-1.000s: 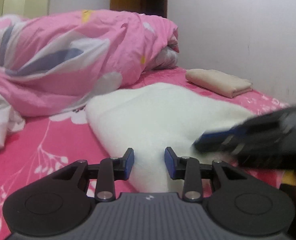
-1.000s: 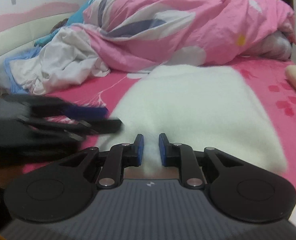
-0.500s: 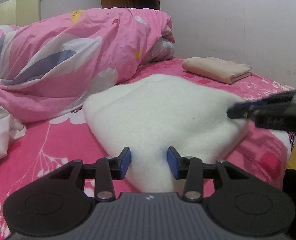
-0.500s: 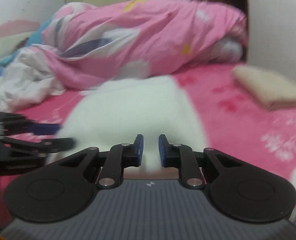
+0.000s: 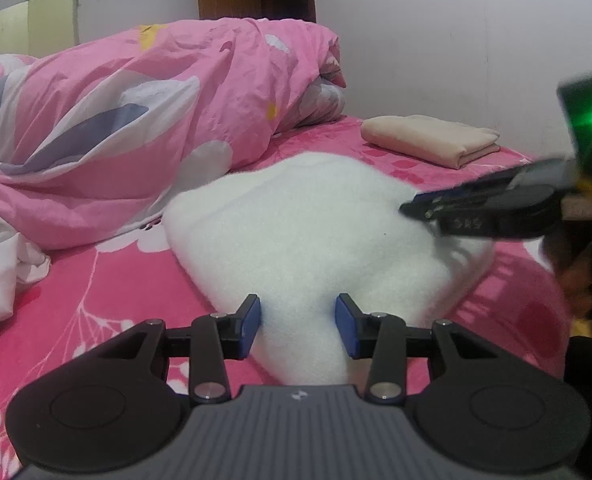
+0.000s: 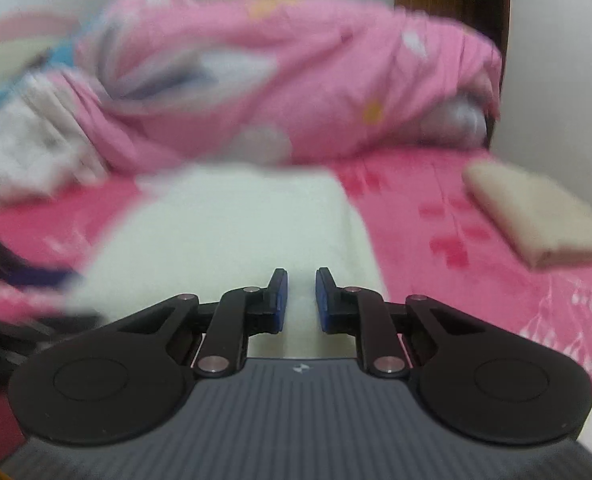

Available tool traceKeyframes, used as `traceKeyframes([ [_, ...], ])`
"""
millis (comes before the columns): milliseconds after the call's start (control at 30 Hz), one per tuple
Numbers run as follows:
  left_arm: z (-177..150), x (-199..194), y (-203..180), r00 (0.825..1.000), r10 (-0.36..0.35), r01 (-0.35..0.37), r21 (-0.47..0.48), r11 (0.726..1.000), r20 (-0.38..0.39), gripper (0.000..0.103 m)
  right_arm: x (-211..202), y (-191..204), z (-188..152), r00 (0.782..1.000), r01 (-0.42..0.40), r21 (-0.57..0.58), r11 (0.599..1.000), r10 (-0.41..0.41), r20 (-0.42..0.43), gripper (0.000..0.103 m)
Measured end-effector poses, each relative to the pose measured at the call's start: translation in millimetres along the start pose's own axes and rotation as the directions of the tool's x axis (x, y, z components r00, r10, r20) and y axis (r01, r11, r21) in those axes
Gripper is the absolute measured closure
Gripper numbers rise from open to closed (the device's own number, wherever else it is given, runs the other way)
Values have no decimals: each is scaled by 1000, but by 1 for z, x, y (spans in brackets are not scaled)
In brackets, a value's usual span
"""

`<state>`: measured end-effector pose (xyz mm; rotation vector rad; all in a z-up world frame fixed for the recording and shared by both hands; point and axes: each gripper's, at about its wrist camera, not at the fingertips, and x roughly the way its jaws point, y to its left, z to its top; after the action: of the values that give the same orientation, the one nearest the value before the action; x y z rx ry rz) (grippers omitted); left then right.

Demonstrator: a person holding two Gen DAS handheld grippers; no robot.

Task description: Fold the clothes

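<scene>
While both grippers reach over the bed, the scene reads as follows.

White garment: a fluffy white piece (image 5: 307, 232) lies flat on the pink floral bedsheet (image 5: 108, 292), its near end running toward both cameras; it shows again in the right wrist view (image 6: 232, 232).

Left gripper: the left gripper (image 5: 297, 328) has its blue-padded fingers (image 5: 250, 328) spread wide, one on each side of the garment's narrow near end; the fabric lies between them, not pinched.

Right gripper: the right gripper (image 6: 300, 300) has its fingers (image 6: 280, 300) a narrow gap apart, with white cloth showing in the gap; whether they grip it cannot be told. From the left wrist view it enters at the right (image 5: 423, 208), blurred, tips at the garment's right edge.

Folded cloth: a beige folded piece (image 5: 431, 140) rests on the sheet near the wall, apart from the white garment.

Duvet: a rumpled pink flowered duvet (image 5: 156, 112) is heaped behind the garment.

Blur: the right wrist view is smeared at its left side.
</scene>
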<state>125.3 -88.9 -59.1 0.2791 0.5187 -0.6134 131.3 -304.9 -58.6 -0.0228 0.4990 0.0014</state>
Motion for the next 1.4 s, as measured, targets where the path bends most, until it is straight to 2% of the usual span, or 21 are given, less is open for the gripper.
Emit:
traceKeyframes([
  [200, 5, -4, 3, 1000, -6, 6, -4, 1000, 13, 58, 6, 4, -7, 1000, 22, -32, 999, -22, 4, 90],
  [267, 9, -8, 3, 1000, -3, 3, -4, 1000, 22, 58, 5, -2, -7, 1000, 0, 2, 1000, 0, 4, 90],
  [433, 29, -13, -4, 991, 23, -31, 60, 998, 129, 50, 5, -9, -6, 999, -33, 38, 999, 33, 2, 90],
  [533, 36, 4, -3, 994, 17, -19, 11, 1000, 104, 49, 5, -7, -6, 1000, -29, 34, 999, 29, 0, 89],
  [600, 33, 20, 0, 999, -1, 3, -33, 999, 53, 49, 5, -8, -5, 999, -32, 33, 999, 32, 0, 89],
  [633, 31, 28, 2, 1000, -9, 10, -56, 998, 20, 46, 5, -8, -5, 999, -33, 34, 999, 33, -1, 89],
  [700, 31, 30, 5, 1000, 0, 1, -96, 995, 8, 36, 5, -8, -5, 999, -34, 38, 999, 34, -4, 89],
  [767, 30, 31, 9, 1000, 7, -8, -136, 991, -5, 19, 5, -7, -5, 999, -35, 39, 999, 35, -8, 89],
  [833, 30, 31, 13, 1000, -4, 0, -169, 986, -23, 13, 6, -8, -4, 999, -36, 43, 998, 37, -10, 89],
  [1067, 29, 31, 28, 995, -49, 24, -283, 959, -82, 6, 5, -8, -5, 999, -35, 43, 998, 35, -11, 89],
  [1200, 29, 28, 36, 992, -66, 24, -359, 933, -107, 0, 5, -8, -4, 999, -35, 44, 998, 36, -13, 89],
  [1400, 32, 20, 34, 988, -4, -54, -368, 928, -156, 0, 5, -6, -3, 999, -26, 35, 999, 26, -18, 89],
])
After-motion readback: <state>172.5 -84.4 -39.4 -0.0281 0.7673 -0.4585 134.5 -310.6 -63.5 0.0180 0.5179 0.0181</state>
